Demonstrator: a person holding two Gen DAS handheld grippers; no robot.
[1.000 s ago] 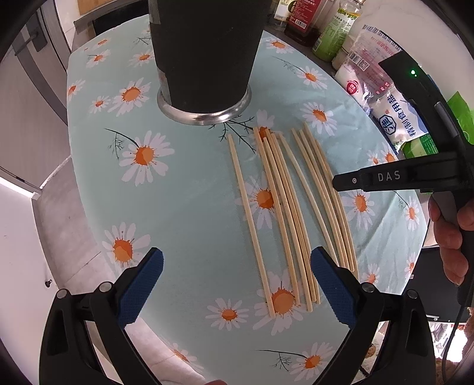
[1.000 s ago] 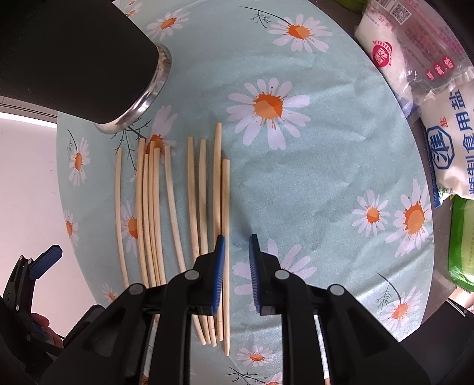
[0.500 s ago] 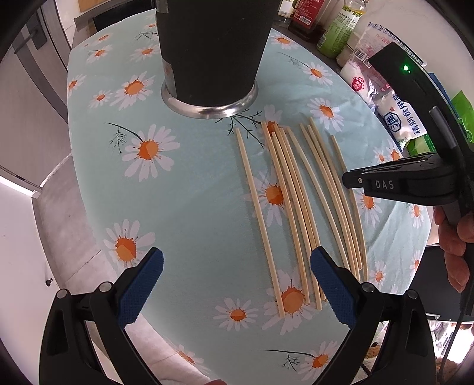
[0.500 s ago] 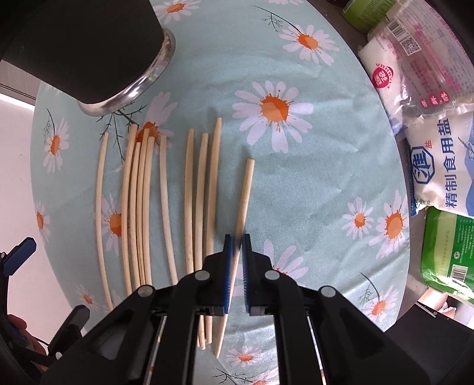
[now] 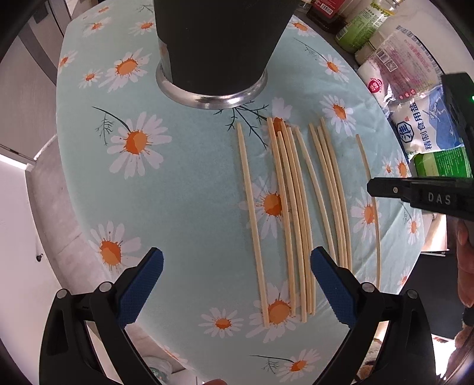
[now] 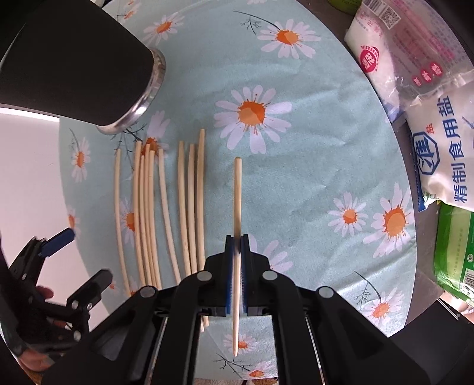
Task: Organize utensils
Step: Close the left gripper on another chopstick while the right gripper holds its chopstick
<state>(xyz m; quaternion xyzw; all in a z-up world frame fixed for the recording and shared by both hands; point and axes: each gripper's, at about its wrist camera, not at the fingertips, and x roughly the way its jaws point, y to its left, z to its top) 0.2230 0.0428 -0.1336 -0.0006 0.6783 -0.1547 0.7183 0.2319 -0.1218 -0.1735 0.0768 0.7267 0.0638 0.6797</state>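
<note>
Several pale wooden chopsticks lie side by side on the daisy-print tablecloth. Behind them stands a black cup with a steel base rim. My right gripper is shut on one chopstick, lifted clear of the row and set to its right. In the left wrist view that chopstick runs under the right gripper's black finger. My left gripper is open above the near ends of the row, nothing between its blue pads.
Bags of salt and sugar, a green packet and bottles crowd the right and back edge of the round table. A person's hand holds the right gripper. The table's rim drops away on the left.
The right gripper closed on the rightmost chopstick and lifted it away to the right of the row. The left gripper shifted closer over the row, still open.
</note>
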